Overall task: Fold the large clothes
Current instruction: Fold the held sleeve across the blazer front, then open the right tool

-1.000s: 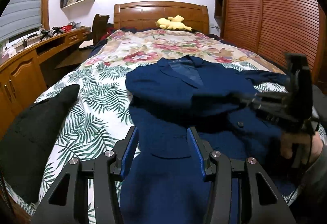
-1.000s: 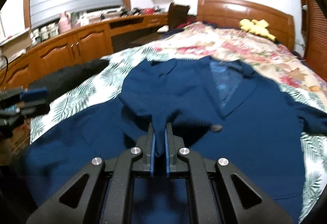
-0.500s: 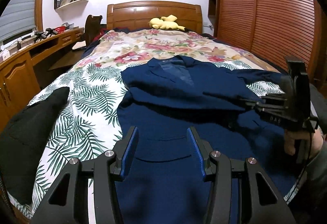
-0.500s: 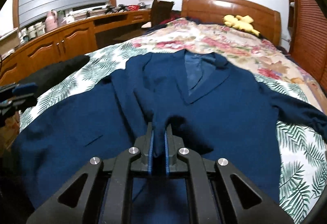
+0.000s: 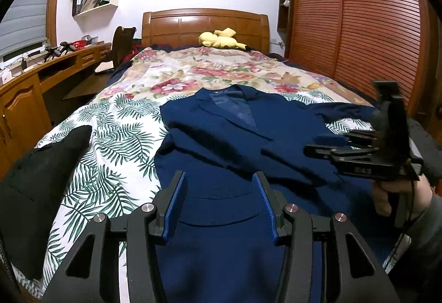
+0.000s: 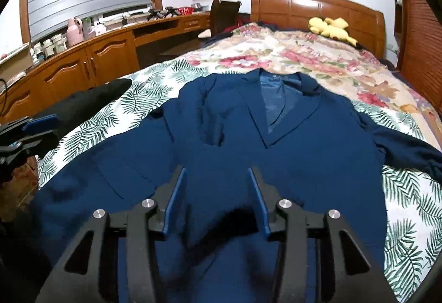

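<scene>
A navy blue blazer (image 5: pixel 237 142) lies front up on the bed, collar toward the headboard; it also shows in the right wrist view (image 6: pixel 276 142). Its left sleeve is folded across the chest and its end lies loose between the right gripper's jaws. My right gripper (image 6: pixel 216 178) is open just above the blazer's front; it also shows in the left wrist view (image 5: pixel 326 145). My left gripper (image 5: pixel 219 184) is open and empty above the blazer's lower part, and shows at the left edge of the right wrist view (image 6: pixel 30 131). The other sleeve (image 6: pixel 408 148) stretches out to the right.
A black garment (image 5: pixel 36 173) lies on the bed's left edge. A yellow plush toy (image 5: pixel 219 39) sits by the wooden headboard (image 5: pixel 204 23). A wooden desk and cabinets (image 6: pixel 83 68) run along the left; a slatted wardrobe (image 5: pixel 359 26) stands on the right.
My right gripper carried the sleeve across the blazer's front, then opened and let it go. The left gripper stayed open.
</scene>
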`<state>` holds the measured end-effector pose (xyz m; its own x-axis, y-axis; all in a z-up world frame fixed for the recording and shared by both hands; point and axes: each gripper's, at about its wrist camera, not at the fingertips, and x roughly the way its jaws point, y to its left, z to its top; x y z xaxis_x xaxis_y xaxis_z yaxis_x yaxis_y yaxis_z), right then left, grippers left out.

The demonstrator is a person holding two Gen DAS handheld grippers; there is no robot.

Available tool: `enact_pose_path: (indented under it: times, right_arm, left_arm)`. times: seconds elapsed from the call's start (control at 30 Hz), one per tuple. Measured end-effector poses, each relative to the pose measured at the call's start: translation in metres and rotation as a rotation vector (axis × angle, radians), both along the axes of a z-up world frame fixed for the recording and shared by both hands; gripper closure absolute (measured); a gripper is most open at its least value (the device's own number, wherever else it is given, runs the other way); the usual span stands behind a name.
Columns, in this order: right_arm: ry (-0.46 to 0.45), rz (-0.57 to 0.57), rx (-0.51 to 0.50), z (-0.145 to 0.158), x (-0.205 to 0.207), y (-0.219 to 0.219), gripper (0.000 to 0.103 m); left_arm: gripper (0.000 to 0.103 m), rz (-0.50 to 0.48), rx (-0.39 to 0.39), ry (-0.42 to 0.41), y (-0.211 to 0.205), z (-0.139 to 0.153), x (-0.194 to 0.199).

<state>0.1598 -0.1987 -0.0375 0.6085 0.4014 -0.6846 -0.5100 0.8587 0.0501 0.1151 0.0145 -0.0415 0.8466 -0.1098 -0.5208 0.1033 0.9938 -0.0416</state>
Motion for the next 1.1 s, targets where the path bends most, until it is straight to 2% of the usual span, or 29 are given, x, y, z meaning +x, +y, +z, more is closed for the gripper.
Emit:
enact_pose_path:
  times: [0.3,0.33,0.37,0.4,0.43,0.53,0.67,0.9,1.03,1.1]
  right_arm:
    - [0.132,0.046,-0.134,-0.034,0.043,0.044,0.058]
    - [0.141,0.045,-0.151,-0.038,0.046,0.046,0.063]
    - [0.149,0.046,-0.161,-0.04,0.048,0.046,0.08]
    - [0.156,0.05,-0.158,-0.041,0.049,0.045,0.088]
    - [0.15,0.045,-0.146,-0.037,0.049,0.041,0.09]
    - [0.112,0.01,-0.132,-0.019,0.05,0.028,0.093]
    - [0.045,-0.03,-0.071,0.024,0.047,0.007,0.094]
    - [-0.121,-0.121,-0.082,0.075,0.03,-0.004,0.097]
    - [-0.25,-0.166,-0.037,0.098,0.002,-0.02,0.097]
    - [-0.279,-0.184,-0.025,0.104,-0.015,-0.028,0.097]
  left_arm:
    - [0.052,-0.001,-0.017,0.0,-0.001,0.001,0.001]
    - [0.052,-0.003,-0.02,0.0,0.0,0.001,0.001]
    - [0.052,-0.003,-0.022,0.001,-0.001,0.001,0.001]
    - [0.052,-0.002,-0.023,0.001,-0.001,0.001,0.0]
    - [0.052,-0.003,-0.025,0.001,-0.001,0.001,0.0]
    - [0.052,-0.007,-0.027,-0.004,-0.003,0.002,-0.001]
    - [0.052,-0.01,-0.035,-0.013,-0.001,0.004,-0.003]
    - [0.052,-0.009,-0.043,-0.024,-0.001,0.003,-0.006]
    - [0.052,-0.01,-0.041,-0.026,0.0,0.002,-0.006]
    - [0.052,-0.01,-0.042,-0.028,0.0,0.002,-0.007]
